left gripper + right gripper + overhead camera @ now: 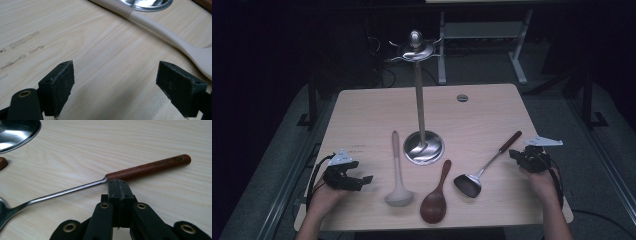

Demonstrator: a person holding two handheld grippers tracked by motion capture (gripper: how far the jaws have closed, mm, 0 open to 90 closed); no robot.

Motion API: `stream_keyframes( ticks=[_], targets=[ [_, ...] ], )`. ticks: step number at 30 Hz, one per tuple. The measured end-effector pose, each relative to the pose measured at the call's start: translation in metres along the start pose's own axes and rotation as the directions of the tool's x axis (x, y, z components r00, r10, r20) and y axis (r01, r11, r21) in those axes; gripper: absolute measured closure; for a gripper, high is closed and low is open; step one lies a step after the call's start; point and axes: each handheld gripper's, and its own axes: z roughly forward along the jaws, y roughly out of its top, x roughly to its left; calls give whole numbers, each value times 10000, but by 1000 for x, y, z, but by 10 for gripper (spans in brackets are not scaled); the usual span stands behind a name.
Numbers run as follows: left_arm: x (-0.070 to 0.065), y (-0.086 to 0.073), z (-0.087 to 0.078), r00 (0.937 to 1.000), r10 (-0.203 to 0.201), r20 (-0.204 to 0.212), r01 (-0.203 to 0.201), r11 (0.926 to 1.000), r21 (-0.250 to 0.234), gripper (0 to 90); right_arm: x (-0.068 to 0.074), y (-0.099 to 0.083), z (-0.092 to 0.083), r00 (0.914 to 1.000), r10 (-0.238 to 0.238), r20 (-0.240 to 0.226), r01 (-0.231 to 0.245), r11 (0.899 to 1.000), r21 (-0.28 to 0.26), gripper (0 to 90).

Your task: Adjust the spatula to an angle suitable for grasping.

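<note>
The right gripper (118,183), jaws pressed together and empty, sits just below the spatula (147,168) handle, which runs left-right across the frame; the left gripper (120,85) is spread wide.

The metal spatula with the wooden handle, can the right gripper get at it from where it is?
Probably yes: the right gripper sits just short of the spatula's handle, with bare table around it, but its jaws are shut and must open first.

Dim lab or recording room: bare wood desk (362,107) on grey carpet (277,150), white frame legs (517,62) and cables (384,75) at far side, utensils laid out staged.
</note>
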Motion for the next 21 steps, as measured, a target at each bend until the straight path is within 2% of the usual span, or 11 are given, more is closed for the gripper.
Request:
stream_keyframes(
  ticks=[3,4,5,10,13,15,17,21],
  targets=[
    [0,0,-1,10000,-22,-16,22,10000,-54,150,-5,4,5,10000,-7,66,7,10000,28,900],
    [0,0,-2,9999,103,-32,-103,9999,-91,150,-6,5,7,9999,-35,145,35,10000,40,900],
    [-2,0,-2,10000,-19,1,19,10000,-77,150,-8,6,9,9998,-15,194,13,10000,64,900],
    [-4,-2,-2,10000,35,76,-35,10000,12,150,-18,8,16,9988,240,420,-237,9997,-86,900],
    [-5,-1,-1,9999,-31,132,32,9999,-99,150,-24,11,21,9969,388,682,-381,9992,-121,900],
    [-5,0,0,9999,92,137,-92,10000,-12,150,-28,14,25,9955,477,823,-465,9988,-168,900],
    [-6,-1,1,9998,87,162,-87,10000,-5,150,-30,16,30,9938,407,1036,-397,9991,-120,900],
    [-5,-2,1,9998,32,196,-32,10000,-5,150,-35,14,40,9926,494,1109,-505,9987,65,900]
  ],
)
